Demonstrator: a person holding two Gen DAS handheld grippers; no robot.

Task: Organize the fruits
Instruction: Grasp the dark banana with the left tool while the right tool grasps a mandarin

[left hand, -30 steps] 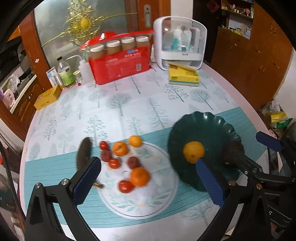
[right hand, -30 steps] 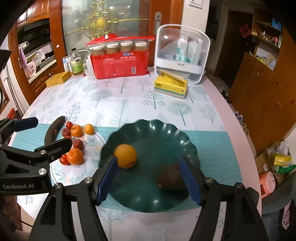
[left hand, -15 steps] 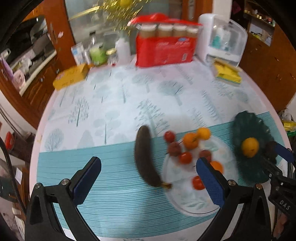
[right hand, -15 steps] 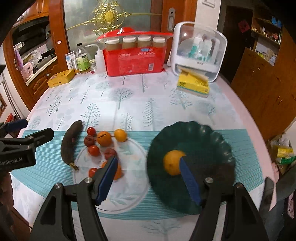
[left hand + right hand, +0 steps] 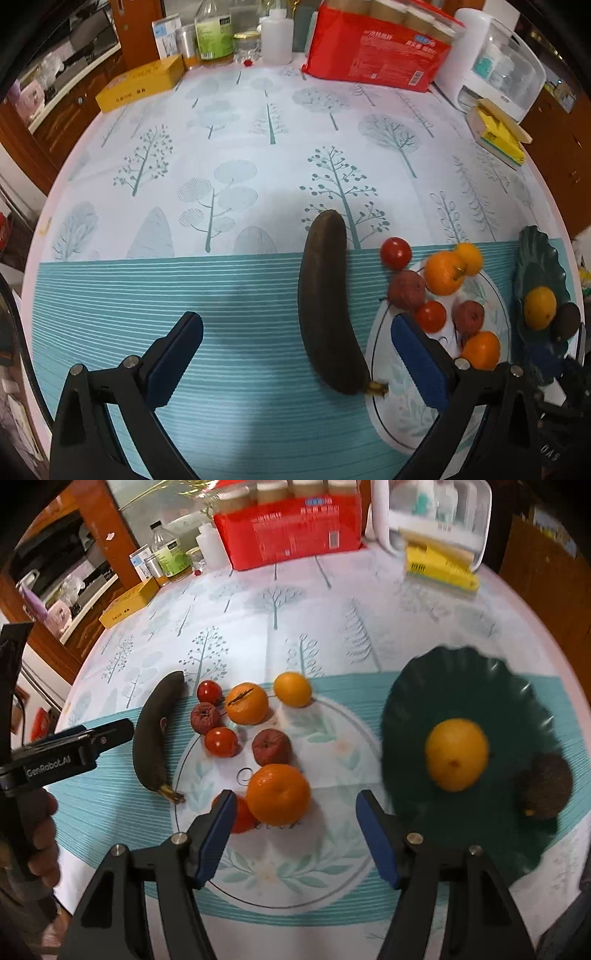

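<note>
A blackened, overripe banana (image 5: 327, 306) lies flat on my worktop's teal-striped cloth, stem end touching the rim of the clear glass plate with the leaf print (image 5: 295, 878). On and around that plate sit two small red tomatoes (image 5: 221, 741), two wrinkled dark-red fruits (image 5: 271, 746), a small yellow-orange citrus (image 5: 292, 689) and larger orange mandarins (image 5: 277, 794), one partly hidden. Well to the right, the dark green scalloped plate (image 5: 461, 672) holds a round yellow-orange orange (image 5: 456, 759) and a rough brown-black fruit (image 5: 545, 785), lying apart.
</note>
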